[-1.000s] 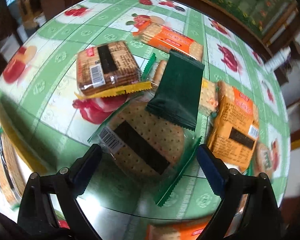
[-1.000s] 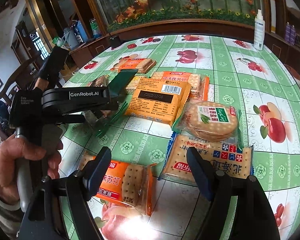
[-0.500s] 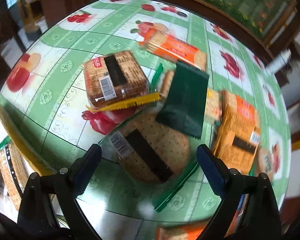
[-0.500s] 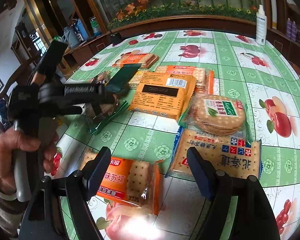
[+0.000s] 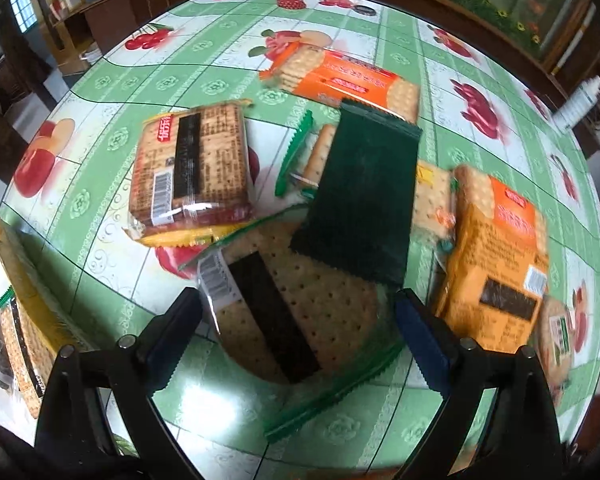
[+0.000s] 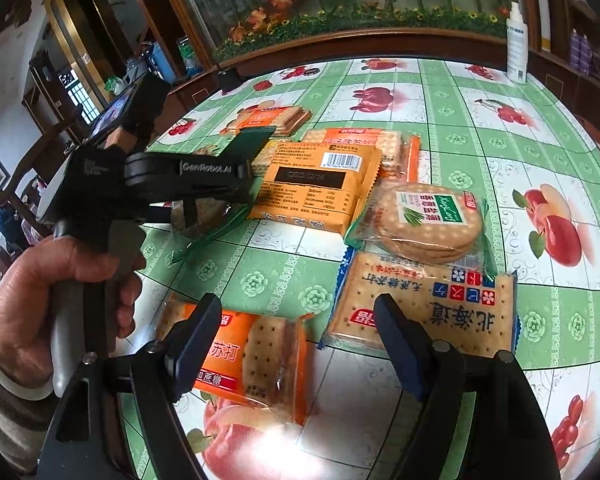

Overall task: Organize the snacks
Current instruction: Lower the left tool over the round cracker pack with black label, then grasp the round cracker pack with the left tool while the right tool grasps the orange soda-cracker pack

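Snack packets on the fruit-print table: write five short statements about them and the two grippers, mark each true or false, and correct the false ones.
1. The dark green packet lies partly on top of the clear cracker packet. True.
2. The left gripper is clamped on the dark green packet. False: its jaws stand open on either side of the clear cracker packet, not pressing it.
3. The round-cracker packet sits next to the packet with blue edges. True.
4. The right gripper holds an orange packet. False: it is open and empty above the orange cracker packet.
5. The white spray bottle lies flat among the snacks. False: it stands upright at the table's far edge.
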A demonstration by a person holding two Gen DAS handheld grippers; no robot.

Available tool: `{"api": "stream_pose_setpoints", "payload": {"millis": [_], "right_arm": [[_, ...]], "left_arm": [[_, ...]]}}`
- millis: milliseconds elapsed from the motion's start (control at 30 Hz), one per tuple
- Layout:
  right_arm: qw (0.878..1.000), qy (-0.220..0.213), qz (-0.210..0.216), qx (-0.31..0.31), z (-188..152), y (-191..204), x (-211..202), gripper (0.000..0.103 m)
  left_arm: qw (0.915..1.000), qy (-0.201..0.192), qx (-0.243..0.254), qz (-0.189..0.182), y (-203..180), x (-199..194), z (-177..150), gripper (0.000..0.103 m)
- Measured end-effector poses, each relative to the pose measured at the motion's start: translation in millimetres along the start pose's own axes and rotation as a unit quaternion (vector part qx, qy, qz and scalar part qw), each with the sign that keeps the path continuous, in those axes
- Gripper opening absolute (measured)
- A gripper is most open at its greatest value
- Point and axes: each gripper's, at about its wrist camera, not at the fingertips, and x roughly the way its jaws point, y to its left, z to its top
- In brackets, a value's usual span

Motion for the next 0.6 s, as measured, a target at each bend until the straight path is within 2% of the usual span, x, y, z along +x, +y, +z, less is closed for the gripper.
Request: {"api": "stream_pose_setpoints", "payload": {"millis": [133,267,433,533,600], "right_arm": [[1.0,-0.005,0.004,0.001,0.7,0.7,-1.7,0.078],[1.0,0.002,0.0,-0.023,-0.7,11.6,-1.5,0.078],[0.996,0.018,0.002,-0.082,-4.3,31.8,-1.5,0.079],[0.994,0.029,0.017,-0.105,-0.8,36.7,2.4,0.079],[0.994,0.028,0.006,-0.106,5.1,37.5,9.8,0.079]], "left_arm": [[0.9996,0.004,-0.016,-0.023,8.3,-3.1,0.0,0.096],[0.9997,0.004,-0.021,-0.014,6.3,-0.7,5.3,0.096],[0.9998,0.004,0.014,0.014,-5.9,6.1,10.6,0.096],[0.9997,0.001,0.02,0.011,-5.7,7.7,14.6,0.096],[0.9998,-0.001,0.022,0.003,-3.7,8.0,16.8,0.095]]}}
